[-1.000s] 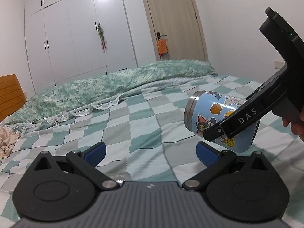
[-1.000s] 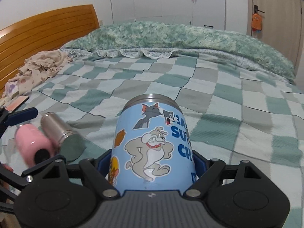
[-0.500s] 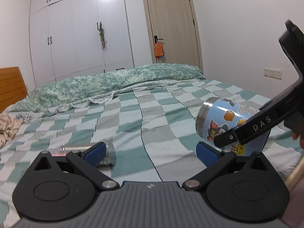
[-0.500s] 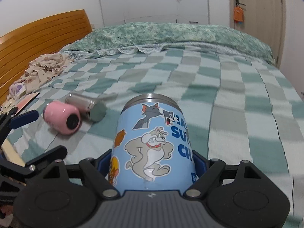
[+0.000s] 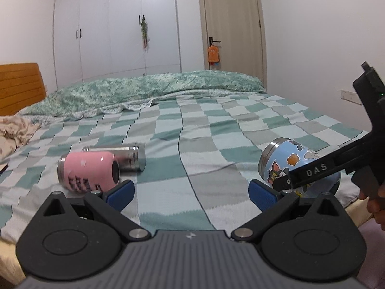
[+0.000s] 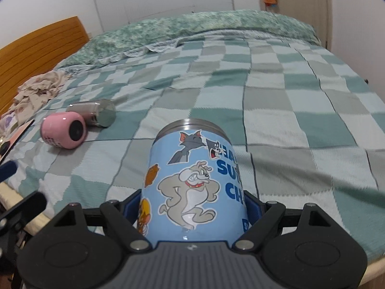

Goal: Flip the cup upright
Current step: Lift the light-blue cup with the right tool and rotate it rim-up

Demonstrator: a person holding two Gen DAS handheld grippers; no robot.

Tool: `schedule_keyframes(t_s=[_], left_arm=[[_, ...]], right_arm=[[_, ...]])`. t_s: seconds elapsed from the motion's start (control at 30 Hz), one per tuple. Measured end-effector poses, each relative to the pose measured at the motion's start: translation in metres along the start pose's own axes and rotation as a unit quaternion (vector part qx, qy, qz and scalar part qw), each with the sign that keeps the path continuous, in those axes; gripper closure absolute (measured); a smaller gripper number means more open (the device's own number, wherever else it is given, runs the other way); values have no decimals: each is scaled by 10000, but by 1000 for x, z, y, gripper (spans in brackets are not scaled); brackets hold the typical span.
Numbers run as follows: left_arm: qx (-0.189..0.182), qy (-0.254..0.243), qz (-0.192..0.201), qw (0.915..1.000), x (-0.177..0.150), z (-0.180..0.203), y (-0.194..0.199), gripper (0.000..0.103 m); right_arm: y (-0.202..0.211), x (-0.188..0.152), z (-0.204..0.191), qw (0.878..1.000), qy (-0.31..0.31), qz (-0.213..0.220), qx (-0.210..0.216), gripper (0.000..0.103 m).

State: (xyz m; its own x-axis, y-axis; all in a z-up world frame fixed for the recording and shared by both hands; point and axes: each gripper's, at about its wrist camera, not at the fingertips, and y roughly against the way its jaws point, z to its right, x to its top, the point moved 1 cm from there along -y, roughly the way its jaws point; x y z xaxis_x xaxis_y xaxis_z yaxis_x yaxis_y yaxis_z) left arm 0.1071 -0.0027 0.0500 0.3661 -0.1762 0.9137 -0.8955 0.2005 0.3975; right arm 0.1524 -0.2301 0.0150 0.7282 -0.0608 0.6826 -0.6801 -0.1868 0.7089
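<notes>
While the blue cartoon cup (image 6: 192, 183) sits clamped between the right claw (image 6: 192, 208), its steel rim points forward and slightly up, tilted over the checked bedspread (image 6: 288, 101) near the bed's near edge. Seen from the left wrist, its lower end looks close to the cover, though contact is hard to judge. So it's grasped but not yet upright: tipping, setting down and release remain. The left claw (image 5: 191, 191) gapes wide, holding nothing. Further out, a pink cup (image 5: 87, 171) and a steel flask (image 5: 120, 156) lie on their sides, touching, awaiting their turn by my reckoning.
</notes>
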Motion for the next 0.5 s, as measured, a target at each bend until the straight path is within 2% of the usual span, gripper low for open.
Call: schedule_keyframes(t_s=[0.17, 0.43, 0.5], left_arm=[[84, 30, -97, 9999, -8, 1, 0, 0], [168, 23, -128, 9998, -9, 3, 1, 0], [176, 14, -146, 9997, -9, 4, 2, 0]], right_arm=[[-12, -6, -1, 9999, -40, 5, -134, 20], [-13, -4, 0, 9999, -28, -49, -84, 19], [-12, -3, -1, 9999, 16, -65, -76, 17]])
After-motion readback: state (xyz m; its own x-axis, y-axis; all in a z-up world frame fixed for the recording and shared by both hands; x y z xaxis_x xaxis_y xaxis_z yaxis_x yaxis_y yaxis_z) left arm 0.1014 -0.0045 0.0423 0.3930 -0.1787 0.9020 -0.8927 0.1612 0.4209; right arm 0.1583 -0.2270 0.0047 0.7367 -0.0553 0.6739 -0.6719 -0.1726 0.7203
